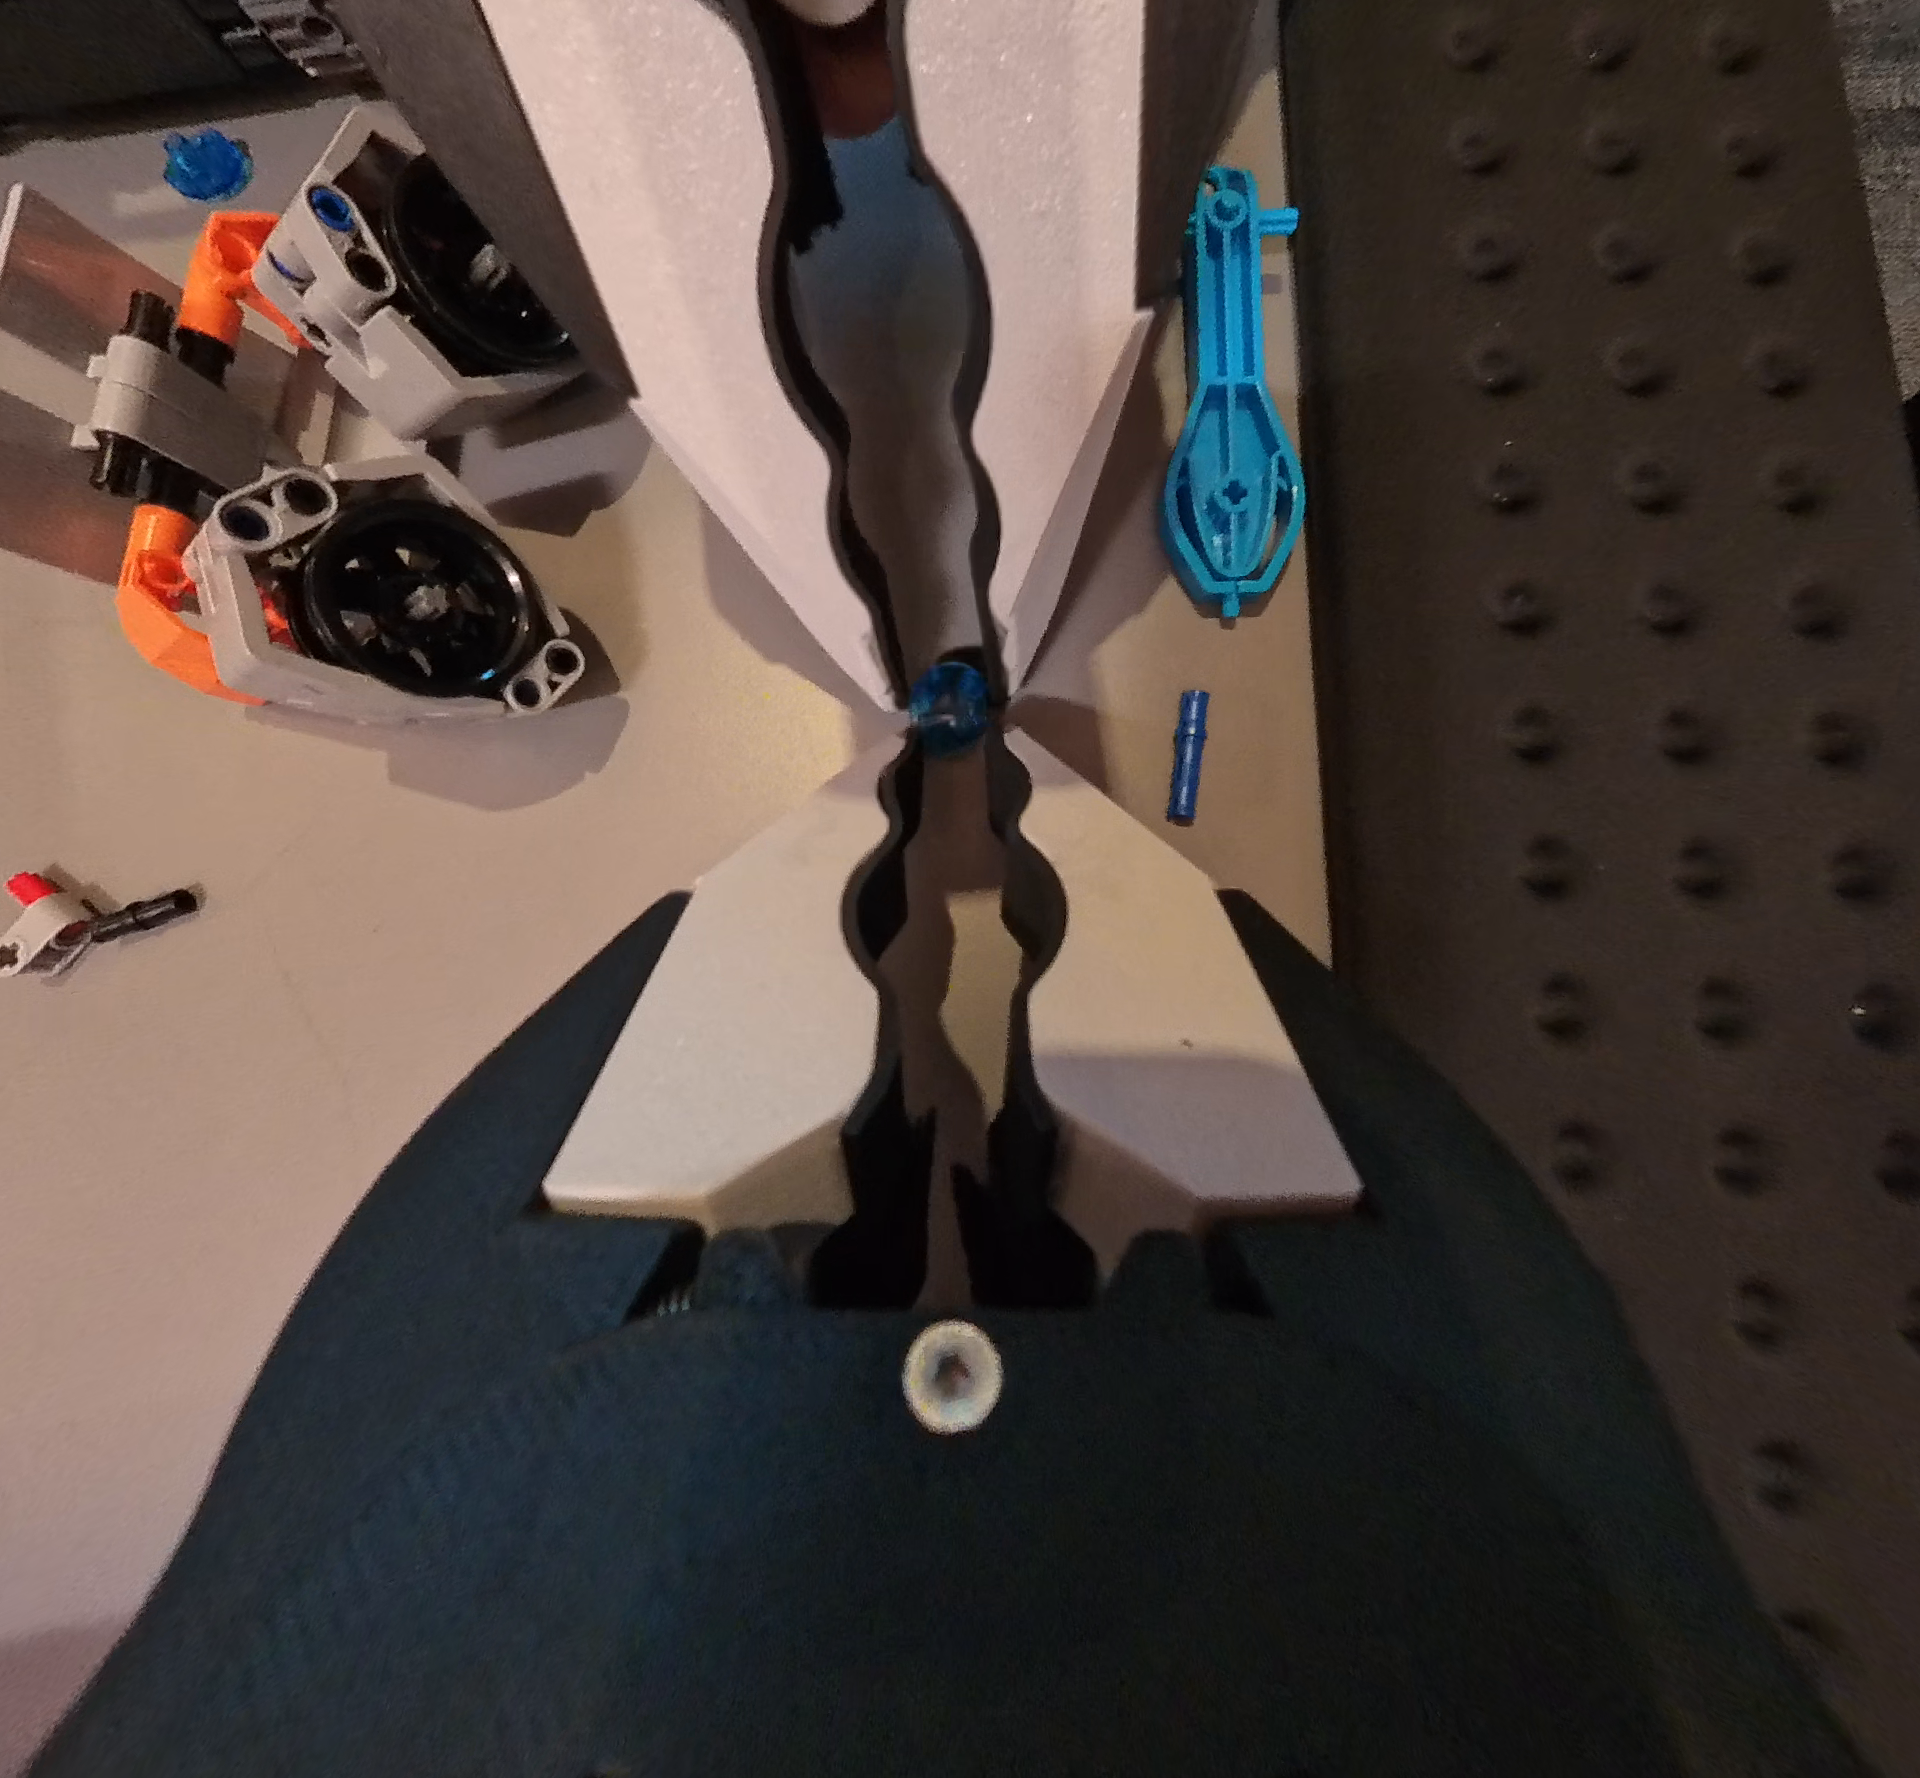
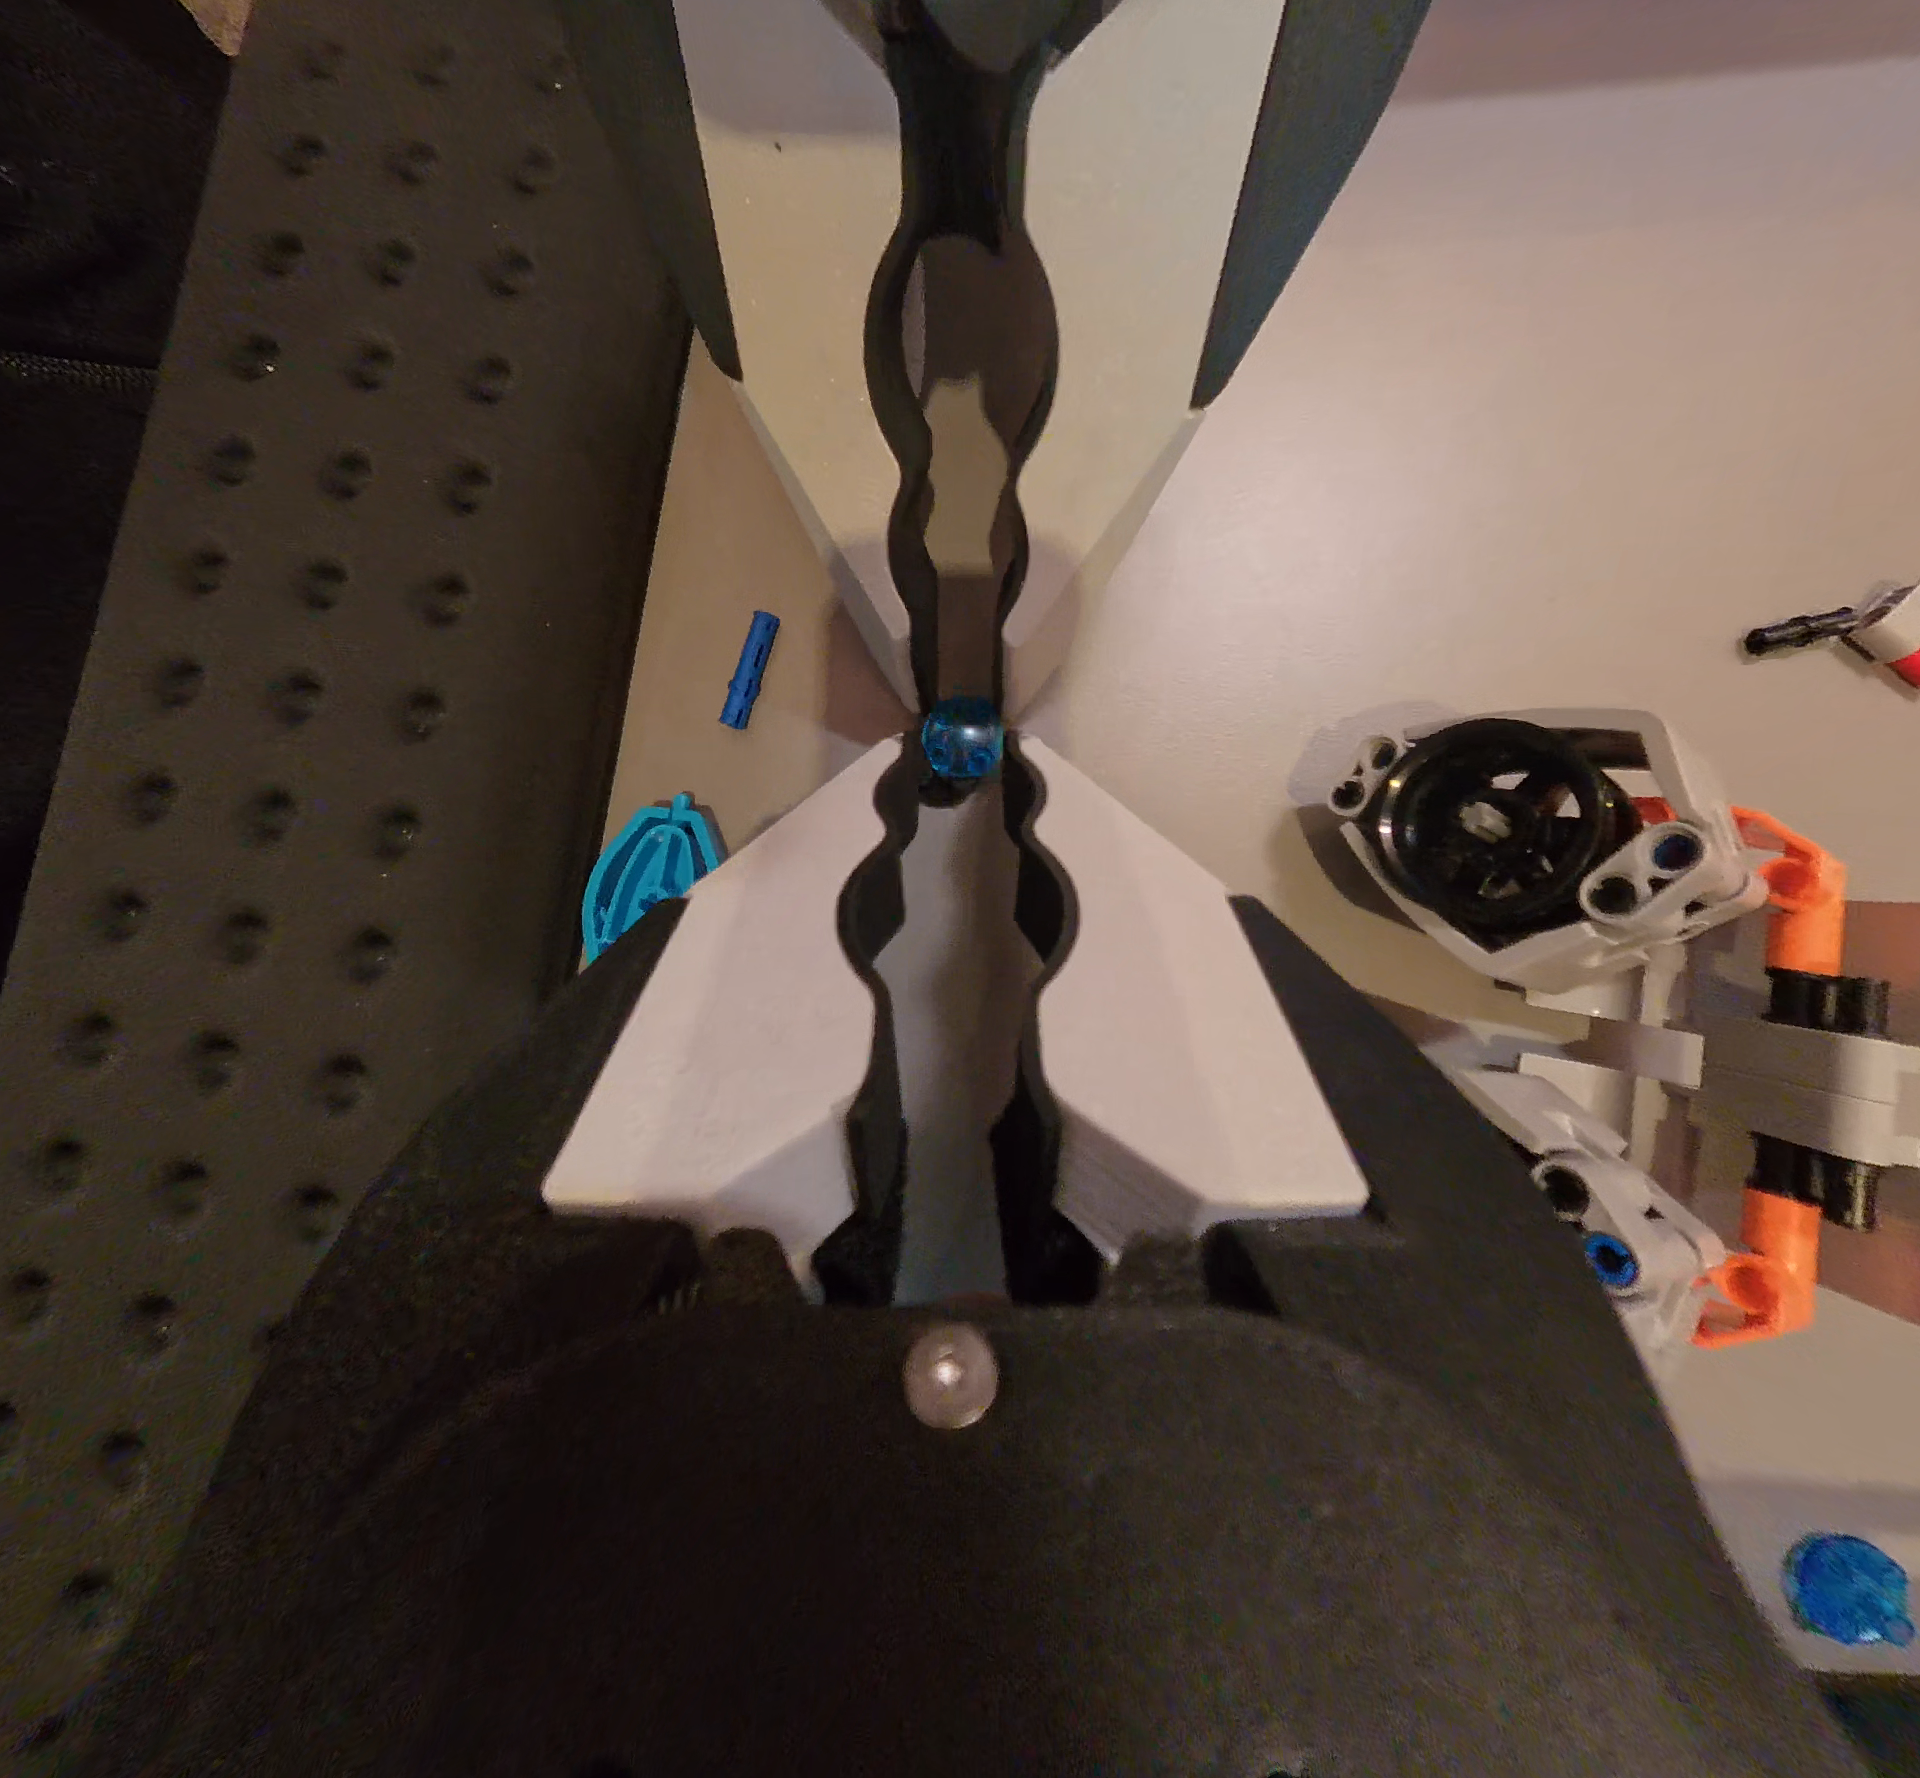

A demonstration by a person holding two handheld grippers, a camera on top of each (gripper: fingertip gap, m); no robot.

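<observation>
A small clear blue round stud [image 1: 945, 712] sits right where two grippers meet tip to tip above a pale table [image 1: 312, 1105]. My left gripper [image 1: 948, 741] comes in from below in the left wrist view, its jaws closed on the stud. My right gripper [image 1: 940, 679] comes from above there, also pinching it. In the right wrist view, the right gripper [image 2: 961, 772] and the left gripper [image 2: 961, 684] both close around the stud [image 2: 961, 748]. Which one bears its weight cannot be told.
A grey and orange brick build with black wheels [image 1: 416, 585] [image 2: 1507, 845] lies beside the grippers. A light blue teardrop part [image 1: 1231, 440], a dark blue pin [image 1: 1187, 757], a clear blue dish [image 1: 206, 162] and a small white, red and black piece [image 1: 73, 918] lie loose. A black dimpled mat [image 1: 1610, 585] borders the table. Left and right tips are no more than a few centimetres apart. The clear blue dish [image 1: 206, 162] is about 20 centimeters from both grippers' fingertips. Seen from the right wrist view [image 2: 1848, 1599] as well.
</observation>
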